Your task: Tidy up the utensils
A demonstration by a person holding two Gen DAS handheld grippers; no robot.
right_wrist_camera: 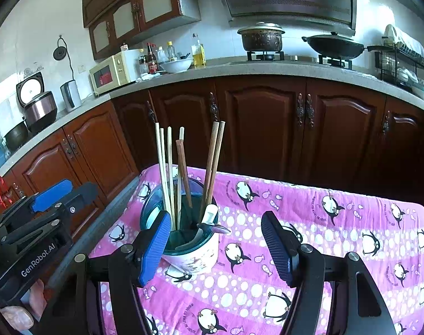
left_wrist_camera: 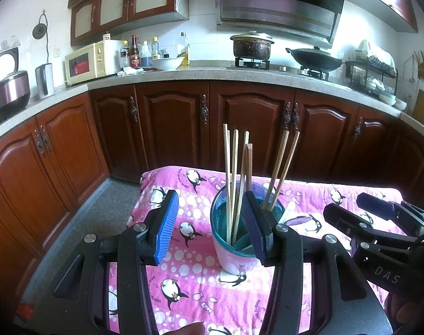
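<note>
Left wrist view
Left tongs: spread wide, gripping nothing.
Holder cup: stands upright on the pink penguin cloth covering the table, just ahead, partly between the pads and toward the purple pad.
Chopsticks: upright in the cup, long axes near vertical, upper ends fanned apart.
Right tongs: at the right edge, well apart from the cup.

Right wrist view
Right tongs: spread wide, empty.
Holder cup: ahead and left, against the blue pad.
White spoon: leans on the rim; probably a soup spoon.
Nearer hand: both look close; hard to call.
</note>
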